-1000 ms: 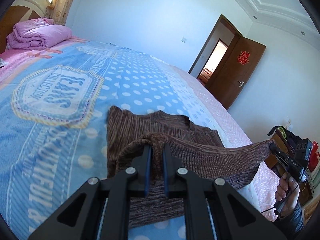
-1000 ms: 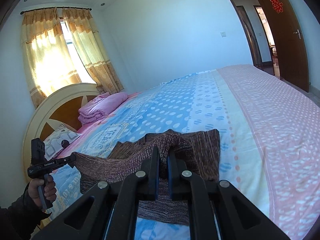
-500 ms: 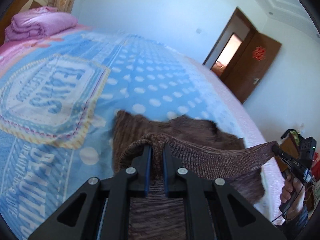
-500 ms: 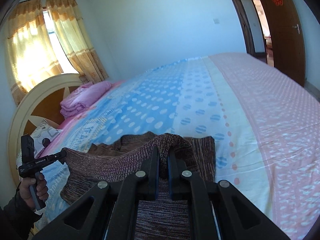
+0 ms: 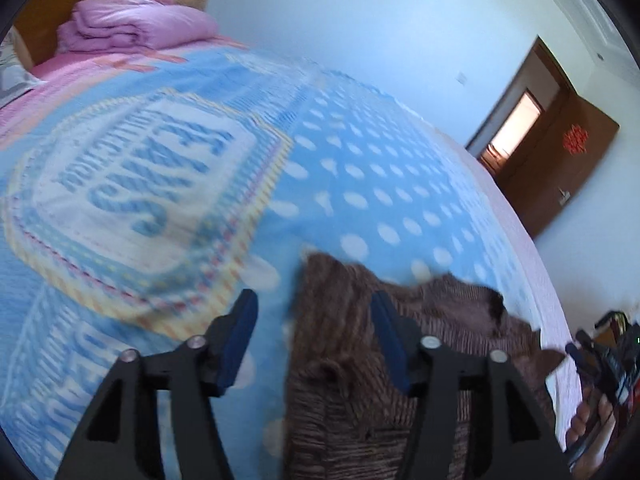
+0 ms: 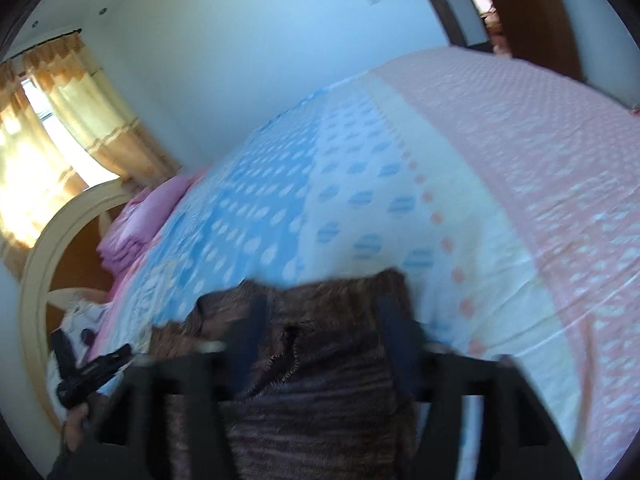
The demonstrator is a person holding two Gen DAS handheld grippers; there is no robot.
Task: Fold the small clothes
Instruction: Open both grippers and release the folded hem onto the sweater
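One brown knit garment (image 5: 360,380) is seen lying on the bed (image 5: 360,184) under and ahead of both claws. The left gripper (image 5: 312,344) and right gripper (image 6: 320,344) have just been opened; jaws spread, nothing pinched.

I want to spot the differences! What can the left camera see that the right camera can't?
Only the left view shows the big badge with letters printed on the bedspread and the red decoration on the door. Only the right view shows the sunny window with yellow curtains. Both show the brown knitted sweater lying on the bed, the folded pink blanket by the headboard, and open hand-held grippers, left hand-held gripper and right hand-held gripper, which have just let go.
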